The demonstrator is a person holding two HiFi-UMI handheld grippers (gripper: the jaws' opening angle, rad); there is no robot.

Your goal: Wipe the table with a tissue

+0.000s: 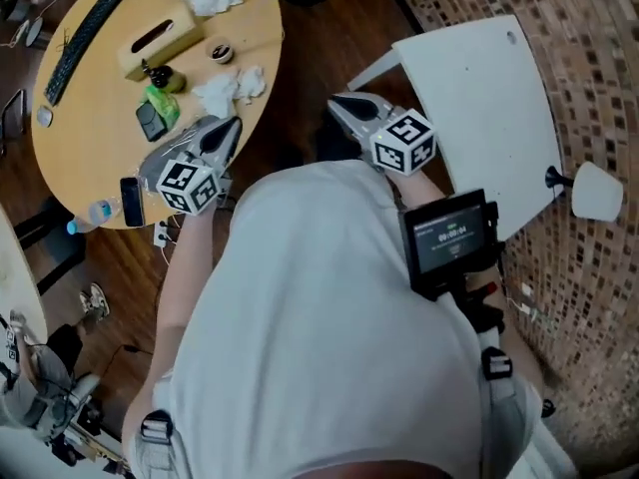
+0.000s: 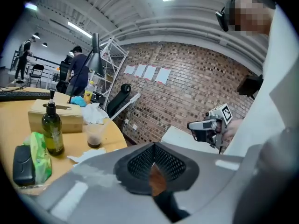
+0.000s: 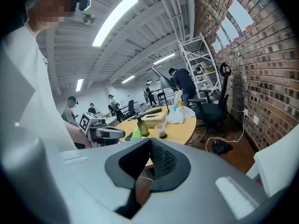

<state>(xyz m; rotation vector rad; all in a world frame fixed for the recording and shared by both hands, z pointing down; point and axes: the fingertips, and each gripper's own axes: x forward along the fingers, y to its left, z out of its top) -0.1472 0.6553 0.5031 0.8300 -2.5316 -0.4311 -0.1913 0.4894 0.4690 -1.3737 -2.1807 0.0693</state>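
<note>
At near rim of round pale wooden tabletop (image 1: pixel 90 128), found left gripper (image 1: pixel 232 126) with fingers pressed together, nothing between them. Found right gripper (image 1: pixel 337 103) off to the side above dark floor, between that rim and a white squarish tabletop (image 1: pixel 479 88), fingers likewise closed and empty. Located crumpled white tissue (image 1: pixel 232 88) lying loose on the wood just ahead of left gripper, untouched by either. Noted tan tissue box (image 1: pixel 160 43) farther back. Logged clutter close round the tissue: dark green glass bottle (image 2: pixel 52 134) standing upright, green packet (image 1: pixel 165 103) beside it, clear plastic cup with dark dregs (image 2: pixel 95 136), black keyboard (image 1: pixel 80 43) along far edge, black phone (image 1: pixel 131 200) at the rim. Judged wiping not begun, with pick-up of tissue first. Risk of shoving tissue along or off the rim instead of pinching it, from going in with fingers closed. Risk of tipping bottle or cup during reach or first sweep, from tight spacing. Risk of dregs spilling toward phone and keyboard. Risk of thin tissue tearing or slipping free under a shallow pinch. Risk of dragging packet along on a wide stroke.
</note>
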